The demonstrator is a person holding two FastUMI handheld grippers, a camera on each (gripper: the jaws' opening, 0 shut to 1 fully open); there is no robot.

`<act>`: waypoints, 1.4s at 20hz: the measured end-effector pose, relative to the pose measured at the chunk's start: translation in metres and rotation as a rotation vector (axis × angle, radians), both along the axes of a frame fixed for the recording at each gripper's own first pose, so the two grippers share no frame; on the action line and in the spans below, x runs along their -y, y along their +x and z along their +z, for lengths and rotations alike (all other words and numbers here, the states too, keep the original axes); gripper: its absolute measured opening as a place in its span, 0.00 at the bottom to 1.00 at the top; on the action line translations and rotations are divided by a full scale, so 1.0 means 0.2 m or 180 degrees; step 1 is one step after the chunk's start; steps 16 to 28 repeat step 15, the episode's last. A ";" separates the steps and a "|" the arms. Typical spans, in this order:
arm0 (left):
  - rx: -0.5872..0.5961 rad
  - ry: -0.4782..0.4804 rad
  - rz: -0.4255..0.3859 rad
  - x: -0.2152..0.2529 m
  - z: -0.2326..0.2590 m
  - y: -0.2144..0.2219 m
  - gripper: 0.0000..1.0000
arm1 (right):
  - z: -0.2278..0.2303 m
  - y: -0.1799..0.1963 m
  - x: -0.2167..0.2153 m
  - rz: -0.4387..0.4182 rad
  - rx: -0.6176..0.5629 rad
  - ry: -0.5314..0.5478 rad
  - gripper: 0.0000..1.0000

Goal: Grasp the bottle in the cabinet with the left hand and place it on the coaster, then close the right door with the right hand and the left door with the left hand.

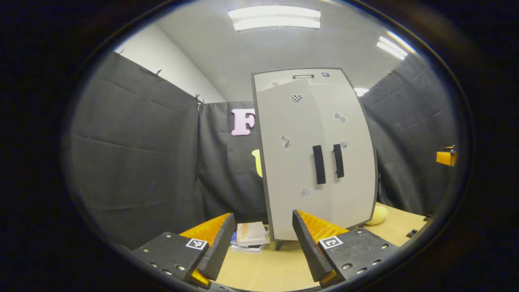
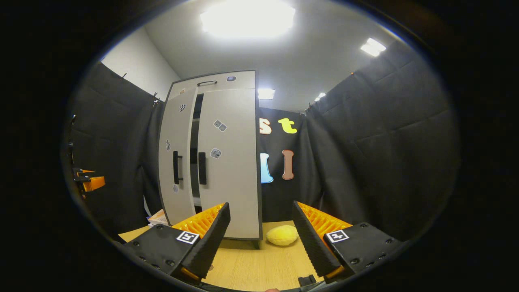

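Observation:
A tall grey cabinet (image 1: 316, 162) stands on the wooden table, with two black handles (image 1: 319, 164) side by side. In the left gripper view its doors look drawn together. In the right gripper view the cabinet (image 2: 227, 162) shows a narrow dark gap (image 2: 194, 154) between the doors, and the left door (image 2: 174, 134) stands slightly ajar. The doors hide what is inside. My left gripper (image 1: 263, 214) is open, in front of the cabinet and apart from it. My right gripper (image 2: 260, 204) is open too, off the cabinet's right front corner, holding nothing.
A yellow soft thing (image 2: 282, 235) lies on the table (image 2: 251, 263) right of the cabinet's foot. A small stack of books (image 1: 251, 237) sits at its left. Black cloth walls close in on all sides. The other gripper (image 1: 446, 156) shows far right.

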State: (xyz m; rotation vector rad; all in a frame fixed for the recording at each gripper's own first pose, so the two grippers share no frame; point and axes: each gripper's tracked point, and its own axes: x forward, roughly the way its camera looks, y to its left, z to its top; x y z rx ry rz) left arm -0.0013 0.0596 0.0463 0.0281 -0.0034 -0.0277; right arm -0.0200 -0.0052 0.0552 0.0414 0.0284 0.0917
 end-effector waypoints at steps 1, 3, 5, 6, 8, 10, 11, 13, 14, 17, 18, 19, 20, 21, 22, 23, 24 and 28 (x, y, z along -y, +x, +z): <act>-0.0002 0.0017 0.0012 -0.02 0.00 -0.02 0.91 | 0.01 -0.01 -0.01 -0.0003 0.0007 0.0009 0.98; -0.0009 0.0024 0.0016 -0.04 -0.01 -0.05 0.91 | 0.03 -0.03 -0.02 -0.0009 0.0034 0.0023 0.98; -0.0001 0.0026 0.0036 -0.07 0.00 -0.08 0.84 | 0.03 -0.04 -0.02 -0.0011 0.0046 0.0026 0.98; 0.0002 0.0034 0.0045 -0.08 0.00 -0.09 0.84 | 0.04 -0.05 -0.03 -0.0011 0.0054 0.0022 0.98; 0.0010 0.0036 0.0052 -0.10 0.00 -0.09 0.84 | 0.04 -0.07 -0.04 -0.0014 0.0068 0.0007 0.98; 0.0004 0.0007 0.0051 -0.11 -0.01 -0.09 0.84 | 0.05 -0.06 -0.05 -0.0024 0.0088 -0.0022 0.98; -0.0002 -0.0002 0.0072 -0.13 -0.01 -0.08 0.84 | 0.05 -0.06 -0.06 -0.0030 0.0090 -0.0039 0.98; 0.0002 -0.0005 0.0099 -0.16 -0.01 -0.10 0.84 | 0.06 -0.06 -0.07 -0.0030 0.0095 -0.0052 0.98; -0.0004 -0.0006 0.0101 -0.17 -0.02 -0.10 0.84 | 0.06 -0.06 -0.08 -0.0033 0.0099 -0.0053 0.98; -0.0009 -0.0004 0.0099 -0.17 -0.02 -0.10 0.84 | 0.06 -0.07 -0.08 -0.0040 0.0098 -0.0054 0.98; -0.0009 -0.0004 0.0099 -0.17 -0.02 -0.10 0.84 | 0.06 -0.07 -0.08 -0.0040 0.0098 -0.0054 0.98; -0.0009 -0.0004 0.0099 -0.17 -0.02 -0.10 0.84 | 0.06 -0.07 -0.08 -0.0040 0.0098 -0.0054 0.98; -0.0009 -0.0004 0.0099 -0.17 -0.02 -0.10 0.84 | 0.06 -0.07 -0.08 -0.0040 0.0098 -0.0054 0.98; -0.0009 -0.0004 0.0099 -0.17 -0.02 -0.10 0.84 | 0.06 -0.07 -0.08 -0.0040 0.0098 -0.0054 0.98; -0.0009 -0.0004 0.0099 -0.17 -0.02 -0.10 0.84 | 0.06 -0.07 -0.08 -0.0040 0.0098 -0.0054 0.98; -0.0009 -0.0004 0.0099 -0.17 -0.02 -0.10 0.84 | 0.06 -0.07 -0.08 -0.0040 0.0098 -0.0054 0.98; -0.0009 -0.0004 0.0099 -0.17 -0.02 -0.10 0.84 | 0.06 -0.07 -0.08 -0.0040 0.0098 -0.0054 0.98; -0.0009 -0.0004 0.0099 -0.17 -0.02 -0.10 0.84 | 0.06 -0.07 -0.08 -0.0040 0.0098 -0.0054 0.98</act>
